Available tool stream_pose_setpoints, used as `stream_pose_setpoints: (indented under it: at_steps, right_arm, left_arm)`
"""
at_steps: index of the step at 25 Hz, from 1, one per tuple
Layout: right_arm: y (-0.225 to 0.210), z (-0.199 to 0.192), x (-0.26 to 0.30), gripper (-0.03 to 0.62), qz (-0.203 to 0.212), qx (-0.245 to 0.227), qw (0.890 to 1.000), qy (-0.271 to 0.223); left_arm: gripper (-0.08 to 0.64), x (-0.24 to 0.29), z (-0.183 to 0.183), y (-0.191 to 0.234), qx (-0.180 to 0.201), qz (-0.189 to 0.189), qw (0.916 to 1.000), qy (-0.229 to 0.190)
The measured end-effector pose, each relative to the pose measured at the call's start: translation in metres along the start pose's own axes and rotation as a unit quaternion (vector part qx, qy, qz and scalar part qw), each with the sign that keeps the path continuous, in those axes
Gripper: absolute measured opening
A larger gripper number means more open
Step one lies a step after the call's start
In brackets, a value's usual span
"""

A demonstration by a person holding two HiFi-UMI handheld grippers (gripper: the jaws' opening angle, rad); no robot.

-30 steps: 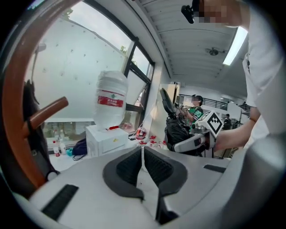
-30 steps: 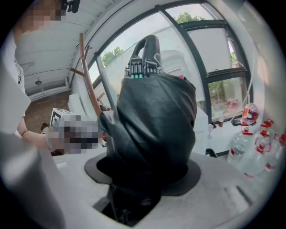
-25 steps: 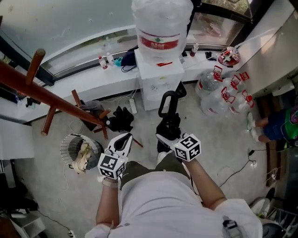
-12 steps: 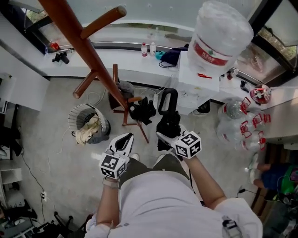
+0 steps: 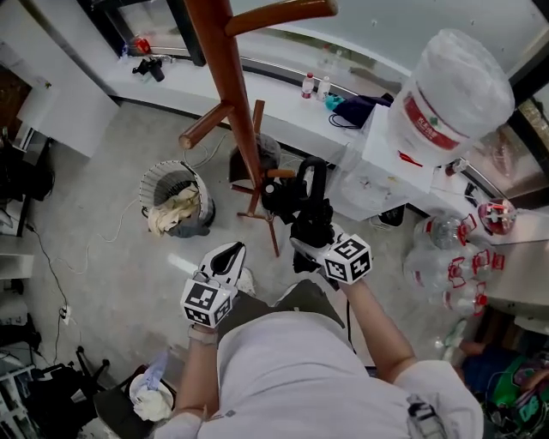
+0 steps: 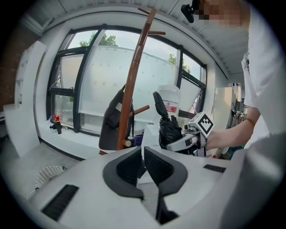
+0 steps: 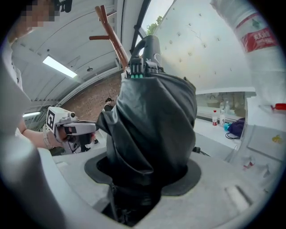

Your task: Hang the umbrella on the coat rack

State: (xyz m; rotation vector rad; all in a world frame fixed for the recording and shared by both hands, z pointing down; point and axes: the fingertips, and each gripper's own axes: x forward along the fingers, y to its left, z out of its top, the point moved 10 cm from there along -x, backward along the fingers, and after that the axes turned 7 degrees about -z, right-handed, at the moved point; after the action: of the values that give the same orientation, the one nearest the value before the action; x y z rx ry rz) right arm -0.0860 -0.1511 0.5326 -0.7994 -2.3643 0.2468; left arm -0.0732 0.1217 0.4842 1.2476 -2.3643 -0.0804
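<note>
The umbrella (image 5: 312, 225), folded and black, stands upright in the right gripper (image 5: 307, 247). Its fingers are closed round the bunched cloth low on the bundle, and the looped handle (image 5: 310, 178) points up and away from the person. The right gripper view shows the cloth filling the gap between the fingers, with the handle (image 7: 149, 47) at the top. The hold looks the same as a second ago.

The left gripper (image 5: 230, 254) hangs just beside it. Its fingers are drawn close together with nothing between them, and it touches neither the umbrella nor the rack.

What has changed is the facing. A second ago the coat rack (image 5: 230, 111) crossed the far left of the head view and the water cooler (image 5: 450, 94) stood straight ahead. Now the pole rises in the middle of that view, right beyond the handle, and the cooler has slid off to the right. Both grippers have swung round with the person.

So the carry looks nearly over and the hanging has not begun. The pegs (image 5: 276, 10) sit well above the handle and apart from it. My guess is that the umbrella must next be raised and the loop steered over a peg. A wastebasket (image 5: 176, 201) stands on the floor left of the rack's foot.
</note>
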Motion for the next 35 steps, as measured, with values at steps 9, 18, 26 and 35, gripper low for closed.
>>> stream_pose_setpoints:
  at_steps: [9, 18, 26, 35]
  right_arm:
    - [-0.007, -0.009, 0.021, 0.259, 0.032, 0.011, 0.999, 0.019]
    - [-0.009, -0.014, 0.042, 0.259, 0.053, 0.008, 0.998, 0.032]
    - [-0.01, -0.015, 0.057, 0.259, 0.065, 0.009, 0.997, 0.031]
    - [-0.013, -0.009, 0.073, 0.259, 0.104, 0.012, 0.994, 0.043]
  left_arm:
    - [0.003, -0.005, -0.007, -0.002, -0.009, 0.023, 0.9997, 0.0]
    - [0.003, -0.008, -0.01, 0.008, -0.008, 0.031, 0.9995, 0.0]
    - [0.003, -0.011, -0.015, 0.01, -0.012, 0.039, 0.9992, 0.002]
    - [0.003, -0.013, -0.019, 0.011, -0.018, 0.045, 0.9988, 0.0]
